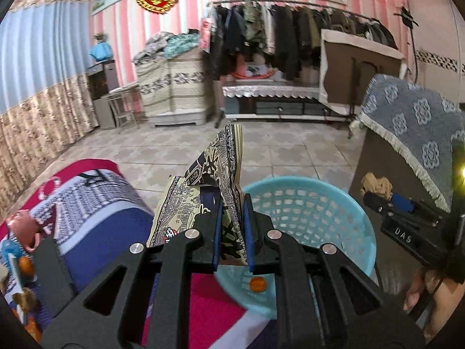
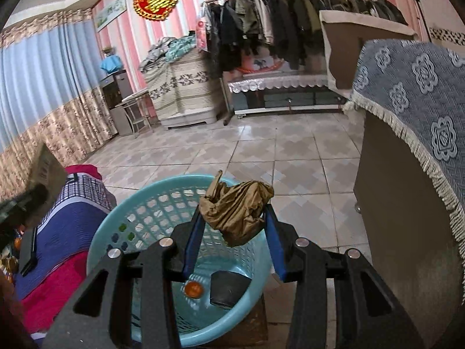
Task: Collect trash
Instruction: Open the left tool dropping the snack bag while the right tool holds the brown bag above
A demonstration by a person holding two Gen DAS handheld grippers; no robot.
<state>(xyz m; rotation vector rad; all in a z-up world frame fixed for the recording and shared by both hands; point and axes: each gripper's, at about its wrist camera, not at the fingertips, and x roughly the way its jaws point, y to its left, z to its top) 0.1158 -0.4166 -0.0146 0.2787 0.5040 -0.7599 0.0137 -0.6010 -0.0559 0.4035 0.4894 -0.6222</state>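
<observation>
My left gripper is shut on a cream and black patterned paper wrapper, held up just left of a turquoise plastic basket. My right gripper is shut on a crumpled brown paper wad above the basket. In the basket's bottom lie a small orange thing and a dark lump. In the left wrist view the right gripper shows at the right with the brown wad, and a hand is below it.
A bed with a blue, white and red blanket lies left of the basket, with toys and a dark flat device on it. A cabinet under a blue-grey cloth stands at the right. Tiled floor runs back to a clothes rack.
</observation>
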